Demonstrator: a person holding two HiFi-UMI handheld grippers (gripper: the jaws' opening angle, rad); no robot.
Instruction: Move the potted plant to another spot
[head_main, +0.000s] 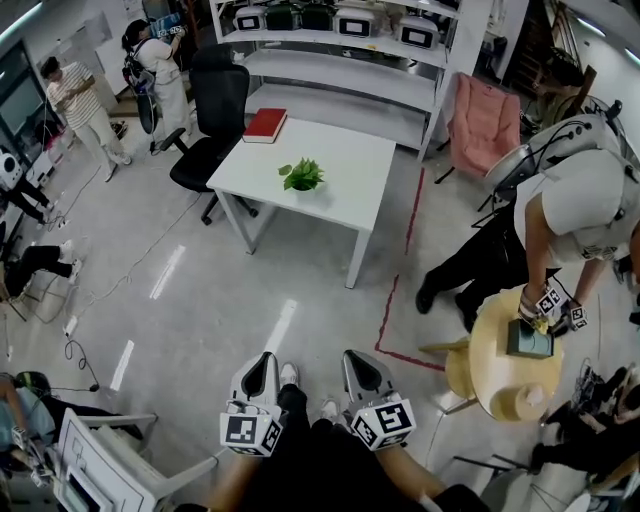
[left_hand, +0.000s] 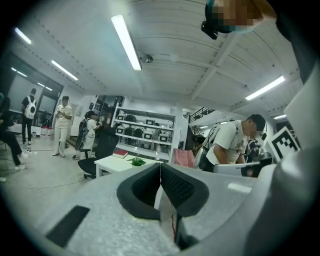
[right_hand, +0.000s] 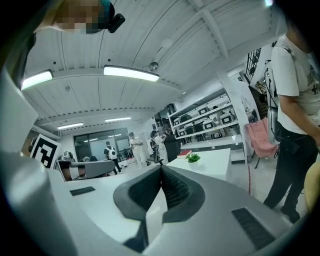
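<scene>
A small green potted plant (head_main: 302, 176) stands near the middle of a white table (head_main: 350, 200) across the room. It shows small and far off in the left gripper view (left_hand: 136, 161) and in the right gripper view (right_hand: 193, 158). My left gripper (head_main: 264, 367) and right gripper (head_main: 359, 366) are held low near my legs, a long way from the table. Both are shut, jaws pressed together with nothing between them.
A red book (head_main: 265, 124) lies at the table's far left corner. A black office chair (head_main: 213, 120) stands left of the table, white shelving (head_main: 340, 60) behind it. A person bends over a round yellow table (head_main: 510, 370) at right. Red tape (head_main: 397, 280) marks the floor.
</scene>
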